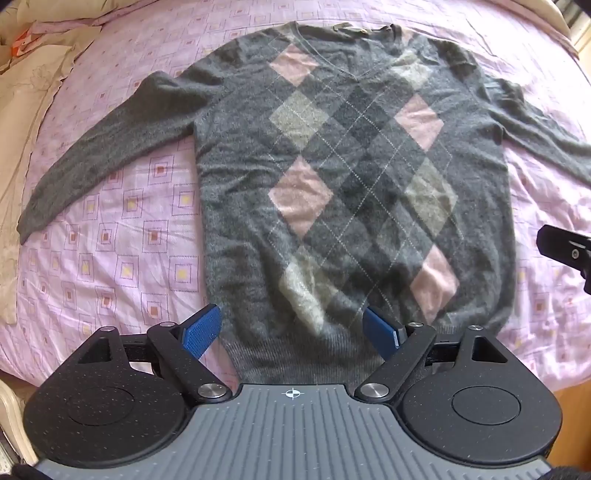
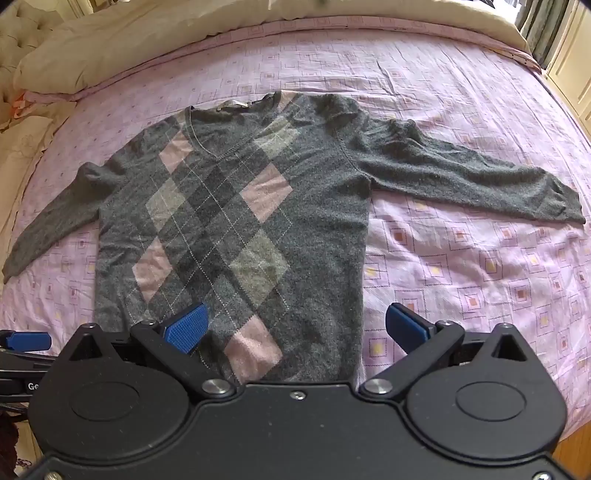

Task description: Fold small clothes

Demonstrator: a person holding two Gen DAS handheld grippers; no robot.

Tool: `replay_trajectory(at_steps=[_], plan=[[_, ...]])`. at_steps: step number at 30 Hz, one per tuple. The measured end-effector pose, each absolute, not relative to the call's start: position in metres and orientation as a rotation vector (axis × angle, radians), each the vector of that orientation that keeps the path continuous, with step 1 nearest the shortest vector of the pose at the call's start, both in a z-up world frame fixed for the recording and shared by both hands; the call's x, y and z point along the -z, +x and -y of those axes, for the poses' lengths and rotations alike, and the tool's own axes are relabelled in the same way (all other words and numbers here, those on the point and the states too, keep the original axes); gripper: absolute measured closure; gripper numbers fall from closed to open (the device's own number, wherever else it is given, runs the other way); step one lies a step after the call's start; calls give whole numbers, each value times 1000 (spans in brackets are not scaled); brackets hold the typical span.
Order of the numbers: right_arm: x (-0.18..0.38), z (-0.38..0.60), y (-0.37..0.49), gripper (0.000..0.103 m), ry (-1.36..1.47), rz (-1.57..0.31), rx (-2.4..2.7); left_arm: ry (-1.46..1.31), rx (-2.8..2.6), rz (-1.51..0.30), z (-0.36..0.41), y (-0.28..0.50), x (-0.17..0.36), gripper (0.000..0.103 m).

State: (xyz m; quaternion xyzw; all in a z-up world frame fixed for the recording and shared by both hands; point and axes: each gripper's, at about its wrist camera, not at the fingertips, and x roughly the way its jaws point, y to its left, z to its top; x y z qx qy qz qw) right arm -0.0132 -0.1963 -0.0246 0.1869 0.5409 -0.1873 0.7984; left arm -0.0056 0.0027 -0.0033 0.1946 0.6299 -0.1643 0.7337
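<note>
The sweater [image 1: 354, 177] is fuzzy knitted wool, matt, with a ribbed hem at 6 o'clock. The bedsheet [image 1: 122, 258] under it is thin printed cloth, lightly creased. The left gripper [image 1: 291, 332] has matt black speckled plastic arms, shiny metal rivets and blue pads [image 1: 201, 332] with a rough dotted texture. The pillow [image 2: 110, 55] at 11 o'clock looks like soft cream cloth.

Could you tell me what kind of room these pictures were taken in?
Most likely a bedroom. The grey argyle sweater lies flat on a bed with a pink patterned sheet, a cream pillow sits at the far end, and a tufted headboard shows in the corner.
</note>
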Motion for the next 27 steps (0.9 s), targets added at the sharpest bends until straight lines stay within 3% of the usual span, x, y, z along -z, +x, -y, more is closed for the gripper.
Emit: replay_trajectory(at_steps=[27], plan=[[39,185,-20,1,437,-1192,415,435,362,-1413,-10,-4,9,19]])
